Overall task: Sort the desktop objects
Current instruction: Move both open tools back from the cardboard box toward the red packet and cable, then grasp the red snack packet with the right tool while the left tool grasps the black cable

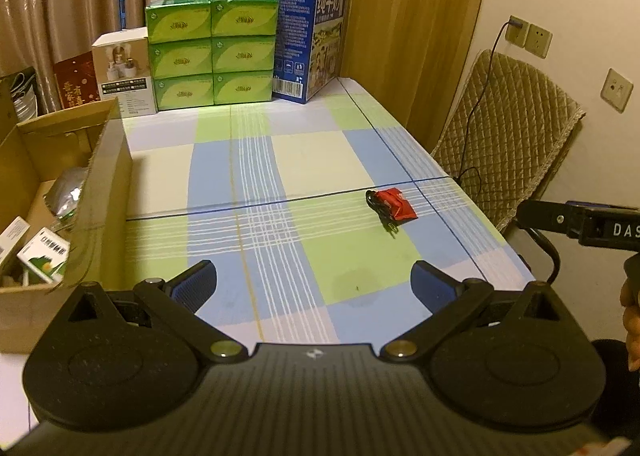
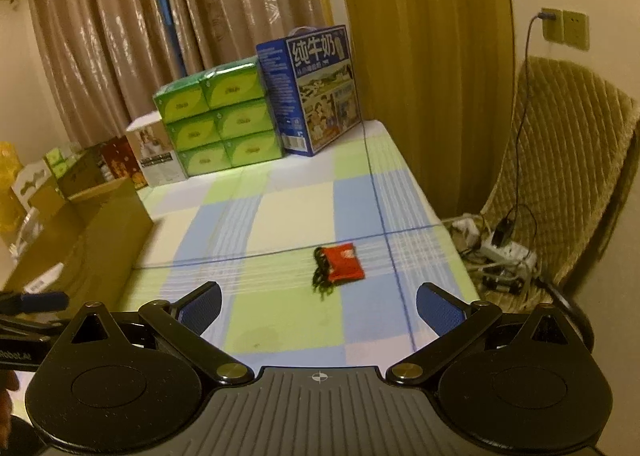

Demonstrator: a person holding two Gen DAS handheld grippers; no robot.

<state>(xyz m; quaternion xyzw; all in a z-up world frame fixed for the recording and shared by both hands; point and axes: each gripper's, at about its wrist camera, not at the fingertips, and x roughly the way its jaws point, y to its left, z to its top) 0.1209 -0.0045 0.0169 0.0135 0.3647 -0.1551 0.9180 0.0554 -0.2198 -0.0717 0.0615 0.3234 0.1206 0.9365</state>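
Note:
A small red pouch (image 1: pixel 394 203) with a black cord at its left side lies on the checked tablecloth (image 1: pixel 280 160), right of centre; the right wrist view shows the red pouch (image 2: pixel 343 262) just ahead. My left gripper (image 1: pixel 314 282) is open and empty, low over the near part of the table. My right gripper (image 2: pixel 319 306) is also open and empty, a short way before the pouch. An open cardboard box (image 1: pixel 100 192) holding small packets and a silvery bag stands at the left; in the right wrist view the cardboard box (image 2: pixel 100 232) shows only its side.
At the table's far end stand stacked green tissue packs (image 1: pixel 212 50), a blue milk carton (image 1: pixel 310 40) and a white product box (image 1: pixel 124 70). A padded chair (image 1: pixel 516 128) with a cable and a power strip (image 2: pixel 508 250) is off the right edge.

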